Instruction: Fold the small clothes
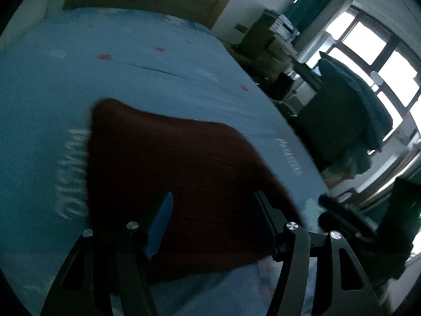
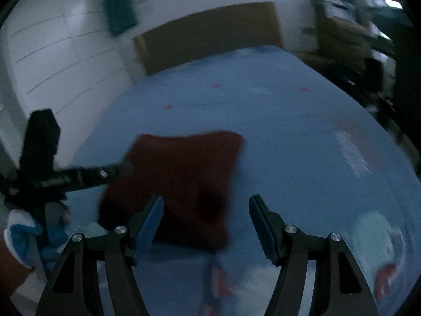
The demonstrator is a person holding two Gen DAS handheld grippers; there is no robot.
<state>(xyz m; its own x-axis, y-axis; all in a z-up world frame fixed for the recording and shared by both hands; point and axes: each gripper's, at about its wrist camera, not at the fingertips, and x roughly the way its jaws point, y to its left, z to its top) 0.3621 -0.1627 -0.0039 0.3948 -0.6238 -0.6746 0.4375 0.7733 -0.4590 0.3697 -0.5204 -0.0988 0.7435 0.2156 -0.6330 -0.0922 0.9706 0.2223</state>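
Both grippers, left gripper [image 1: 213,226] and right gripper [image 2: 206,223], are hanging spread, pinching nothing, probably ready to fold the red cloth [image 2: 184,181] lying on the bed [image 2: 289,137].

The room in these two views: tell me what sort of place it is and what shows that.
Most likely a bedroom. A dark red garment lies on a bed with a blue sheet and a wooden headboard, and a window with a curtain is off to the side.
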